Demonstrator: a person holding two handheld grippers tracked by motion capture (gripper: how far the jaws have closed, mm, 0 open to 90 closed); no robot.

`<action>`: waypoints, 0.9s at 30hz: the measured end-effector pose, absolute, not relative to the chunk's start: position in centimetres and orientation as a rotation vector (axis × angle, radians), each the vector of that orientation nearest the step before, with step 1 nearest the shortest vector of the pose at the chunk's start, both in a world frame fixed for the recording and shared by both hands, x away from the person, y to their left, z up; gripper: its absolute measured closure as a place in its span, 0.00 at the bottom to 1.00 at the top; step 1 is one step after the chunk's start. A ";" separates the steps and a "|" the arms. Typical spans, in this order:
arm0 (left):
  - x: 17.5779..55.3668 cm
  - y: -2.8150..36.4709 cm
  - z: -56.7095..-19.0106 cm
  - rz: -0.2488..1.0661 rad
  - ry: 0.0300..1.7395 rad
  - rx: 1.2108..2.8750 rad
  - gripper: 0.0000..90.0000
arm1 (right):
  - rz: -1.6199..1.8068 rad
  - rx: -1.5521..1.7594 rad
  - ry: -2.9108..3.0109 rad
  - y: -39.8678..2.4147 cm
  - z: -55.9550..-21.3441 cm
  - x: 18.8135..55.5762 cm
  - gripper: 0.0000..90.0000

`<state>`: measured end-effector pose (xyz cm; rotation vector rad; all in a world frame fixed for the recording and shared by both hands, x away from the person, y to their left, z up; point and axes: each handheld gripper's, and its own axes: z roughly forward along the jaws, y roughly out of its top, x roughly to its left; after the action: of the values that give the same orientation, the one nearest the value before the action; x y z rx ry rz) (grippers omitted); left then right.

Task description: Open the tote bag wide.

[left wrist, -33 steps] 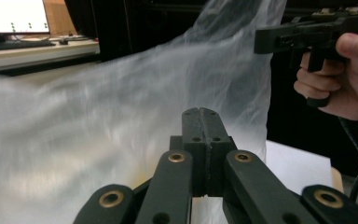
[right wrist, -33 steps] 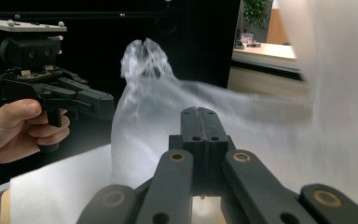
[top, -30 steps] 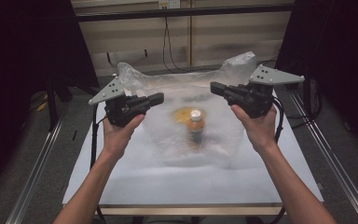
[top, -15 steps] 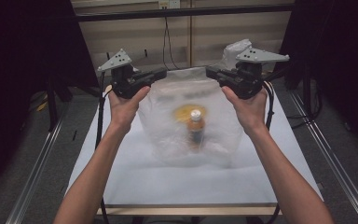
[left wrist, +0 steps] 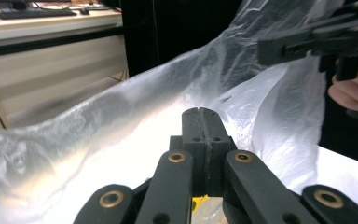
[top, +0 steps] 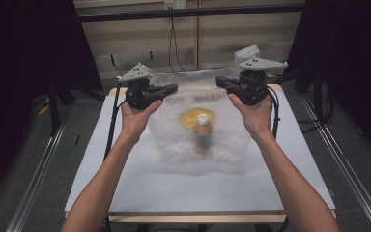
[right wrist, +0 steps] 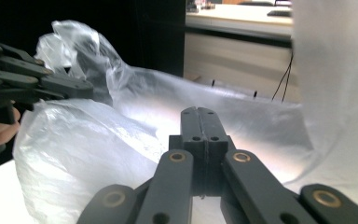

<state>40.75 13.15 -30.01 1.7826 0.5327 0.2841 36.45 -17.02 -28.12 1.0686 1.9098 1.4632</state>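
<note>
I hold both grippers raised over the far half of the white counter, with a large clear crinkled plastic bag stretched between them. My left gripper sits at the far left of the bag, its jaws pressed fully together; in the left gripper view the thin film bunches around the closed tips, so it seems pinched there, though I cannot see the film inside the seam itself. My right gripper mirrors it at the far right, jaws likewise closed flat against each other, with the bag's film rising just beyond and beside them.

Below and between the two grippers, inside the bag, lies a small bottle with a white cap and amber contents, resting on the counter with its cap towards the far side. Just beyond the cap there is a round yellow-orange patch, blurred through the plastic. The bottle carries a label, but any writing on it is too blurred to read.
</note>
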 end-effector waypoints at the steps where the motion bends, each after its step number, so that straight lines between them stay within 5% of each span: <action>1: 40.8 13.2 -30.0 0.284 0.533 1.783 1.00 | 1.461 1.079 1.913 -17.1 -28.5 36.4 1.00; 27: 40.1 11.9 -37.1 0.159 0.527 1.878 1.00 | 1.503 1.113 2.057 -18.0 -35.6 36.1 1.00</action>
<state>40.05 11.95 -37.12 1.8778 0.5268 0.1593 36.05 -17.98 -35.64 1.1130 2.0566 1.5026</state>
